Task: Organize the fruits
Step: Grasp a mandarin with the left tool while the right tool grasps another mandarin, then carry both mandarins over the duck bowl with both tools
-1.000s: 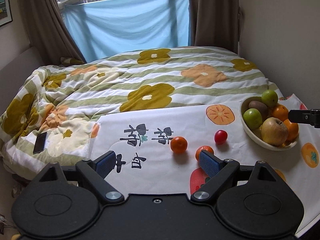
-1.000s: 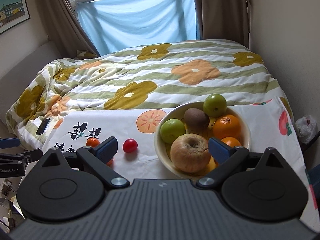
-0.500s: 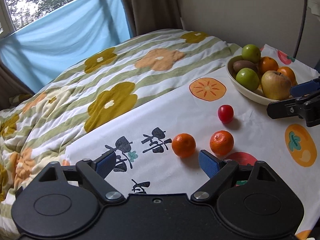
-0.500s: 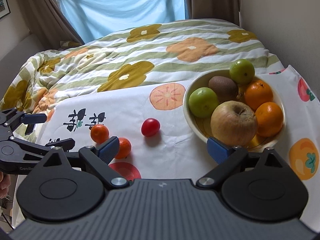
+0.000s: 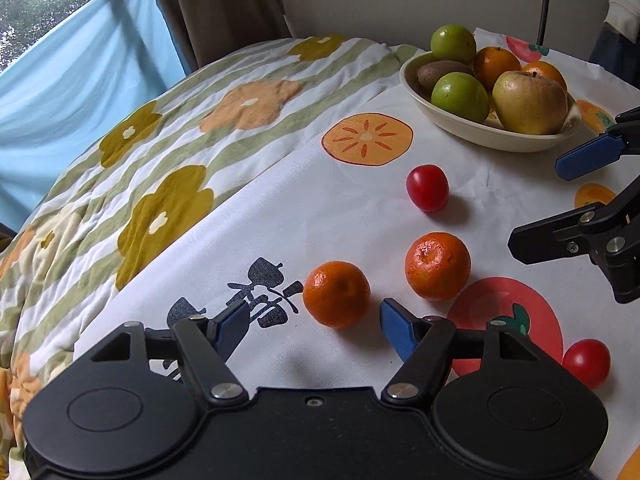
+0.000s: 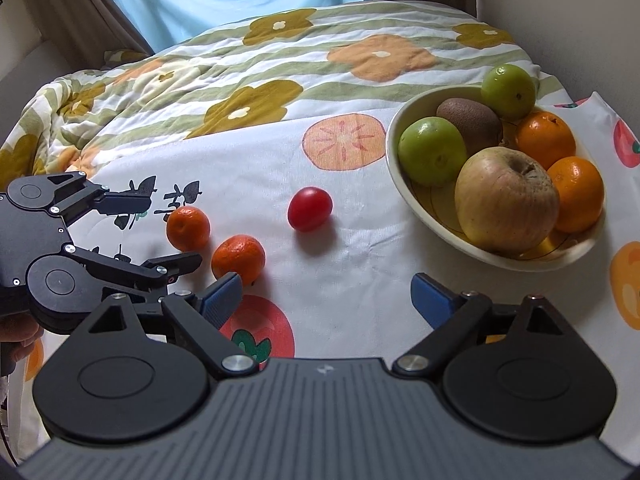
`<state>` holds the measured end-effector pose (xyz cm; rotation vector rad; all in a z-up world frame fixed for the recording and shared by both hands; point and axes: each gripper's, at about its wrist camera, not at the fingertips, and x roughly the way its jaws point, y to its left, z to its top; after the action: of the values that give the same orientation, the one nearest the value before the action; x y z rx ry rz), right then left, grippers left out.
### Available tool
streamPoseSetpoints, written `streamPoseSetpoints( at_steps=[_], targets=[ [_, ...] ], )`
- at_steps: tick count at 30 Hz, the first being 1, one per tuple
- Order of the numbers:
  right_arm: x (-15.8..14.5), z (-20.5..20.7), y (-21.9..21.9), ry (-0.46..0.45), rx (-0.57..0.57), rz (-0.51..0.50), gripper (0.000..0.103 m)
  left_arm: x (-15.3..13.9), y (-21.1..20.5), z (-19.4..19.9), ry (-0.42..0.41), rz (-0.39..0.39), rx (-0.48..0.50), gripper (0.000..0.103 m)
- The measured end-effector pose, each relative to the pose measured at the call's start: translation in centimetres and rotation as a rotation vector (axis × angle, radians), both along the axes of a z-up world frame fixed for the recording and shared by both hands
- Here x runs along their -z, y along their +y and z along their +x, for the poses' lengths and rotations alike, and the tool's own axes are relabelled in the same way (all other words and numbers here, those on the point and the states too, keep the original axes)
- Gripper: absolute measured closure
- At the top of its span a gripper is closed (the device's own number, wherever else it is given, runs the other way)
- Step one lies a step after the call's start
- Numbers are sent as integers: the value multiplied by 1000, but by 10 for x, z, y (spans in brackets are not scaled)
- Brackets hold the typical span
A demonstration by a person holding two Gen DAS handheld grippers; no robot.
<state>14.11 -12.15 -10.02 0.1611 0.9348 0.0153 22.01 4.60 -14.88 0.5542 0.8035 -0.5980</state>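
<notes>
A cream bowl (image 5: pixel 460 124) (image 6: pixel 416 204) holds green fruits, a kiwi, oranges and a large apple (image 6: pixel 506 200). On the printed cloth lie two mandarins (image 5: pixel 337 294) (image 5: pixel 438 266), a red tomato (image 5: pixel 427 188) (image 6: pixel 310 208) and a second tomato (image 5: pixel 587 363) at the right. My left gripper (image 5: pixel 314 326) is open, low over the cloth, with the nearer mandarin just ahead between its fingers. My right gripper (image 6: pixel 326 300) is open and empty, hovering in front of the bowl; it also shows at the right of the left wrist view (image 5: pixel 560 204).
The white printed cloth (image 6: pixel 352 248) covers the near part of a bed with a flowered quilt (image 6: pixel 260 64). A wall stands close behind the bowl. Curtains and a blue sheet hang at the window behind the bed.
My left gripper has swung right and moved down close to the two mandarins. My right gripper has come lower and nearer the cloth. The fruits have not moved.
</notes>
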Motion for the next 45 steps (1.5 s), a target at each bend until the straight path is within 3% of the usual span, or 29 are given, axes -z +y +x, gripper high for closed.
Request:
streamPoseSetpoints(
  at_steps=[6, 8, 14, 17, 33, 38, 41, 45],
  targets=[
    [3, 3, 5, 16, -28, 2, 3, 4, -6, 3, 14, -11, 34, 46],
    [5, 5, 8, 29, -44, -2, 8, 4, -6, 4, 22, -22, 37, 62],
    [10, 11, 13, 39, -66, 7, 11, 4, -6, 3, 14, -14, 48, 62],
    [12, 13, 16, 42, -81, 13, 19, 4, -2, 3, 15, -8, 41, 62],
    [17, 31, 40, 21, -158, 36, 29, 3, 28, -3, 25, 8, -50, 62],
    [17, 34, 46, 12, -179, 32, 36, 2, 32, -7, 32, 3, -77, 62],
    [16, 35, 49, 9, -199, 19, 50, 2, 34, -10, 37, -1, -94, 62],
    [13, 33, 50, -2, -206, 6, 50, -1, 37, -14, 46, -11, -124, 63]
  ],
)
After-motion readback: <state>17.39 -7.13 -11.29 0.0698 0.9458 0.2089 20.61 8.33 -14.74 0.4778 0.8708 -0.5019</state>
